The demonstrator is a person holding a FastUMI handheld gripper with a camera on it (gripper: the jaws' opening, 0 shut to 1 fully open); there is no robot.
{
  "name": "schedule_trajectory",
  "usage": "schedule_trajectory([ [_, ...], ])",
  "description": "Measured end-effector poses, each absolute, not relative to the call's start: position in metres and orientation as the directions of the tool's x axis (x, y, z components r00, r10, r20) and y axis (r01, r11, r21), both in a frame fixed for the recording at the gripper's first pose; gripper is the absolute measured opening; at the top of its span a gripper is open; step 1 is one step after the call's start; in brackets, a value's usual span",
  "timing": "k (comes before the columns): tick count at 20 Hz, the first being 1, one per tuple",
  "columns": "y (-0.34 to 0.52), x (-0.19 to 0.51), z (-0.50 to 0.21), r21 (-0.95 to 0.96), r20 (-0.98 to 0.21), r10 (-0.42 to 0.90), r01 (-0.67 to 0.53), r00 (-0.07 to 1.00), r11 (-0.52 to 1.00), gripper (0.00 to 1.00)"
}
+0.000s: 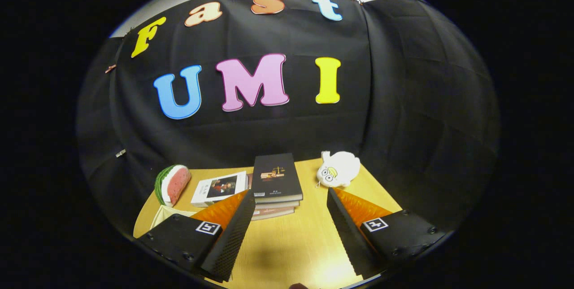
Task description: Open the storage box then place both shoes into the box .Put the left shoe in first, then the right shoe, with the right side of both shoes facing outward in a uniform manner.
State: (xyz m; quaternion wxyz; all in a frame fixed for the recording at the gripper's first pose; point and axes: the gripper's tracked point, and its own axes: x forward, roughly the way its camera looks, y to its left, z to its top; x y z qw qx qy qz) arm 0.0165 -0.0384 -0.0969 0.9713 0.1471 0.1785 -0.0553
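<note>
Low in the frame, gripper [289,230] fingers spread wide over bare wooden table [291,244], holding nothing, beyond them stacked books [276,181], cover lettering unreadable, watermelon toy [172,184], white plush [338,169].

Pale cream-walled object [162,216] on the table [291,239], just outside one finger and mostly hidden; cannot tell if it is the storage box. Gripper [287,203] fingers spread wide.

Gripper-mounted fisheye, low over the table [291,239], facing forward past parted jaws toward the cloth wall [403,100].
</note>
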Motion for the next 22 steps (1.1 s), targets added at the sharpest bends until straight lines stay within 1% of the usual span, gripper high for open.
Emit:
schedule_trajectory([
  [3, -0.060, 0.013, -0.074, 0.228, -0.276, -0.112, 0.178, 0.955, 0.957, 0.98],
  [7, -0.076, 0.003, -0.047, 0.172, -0.165, -0.129, 0.157, 0.978, 0.972, 0.98],
  [9, -0.085, -0.005, -0.042, 0.135, -0.119, -0.156, 0.171, 0.981, 0.976, 0.98],
  [11, -0.086, -0.010, -0.027, 0.143, -0.079, -0.160, 0.170, 0.984, 0.975, 0.98],
  [14, -0.092, -0.014, -0.016, 0.153, -0.039, -0.170, 0.174, 0.985, 0.973, 0.98],
  [22, -0.092, -0.016, -0.018, 0.146, -0.047, -0.168, 0.173, 0.985, 0.974, 0.98],
])
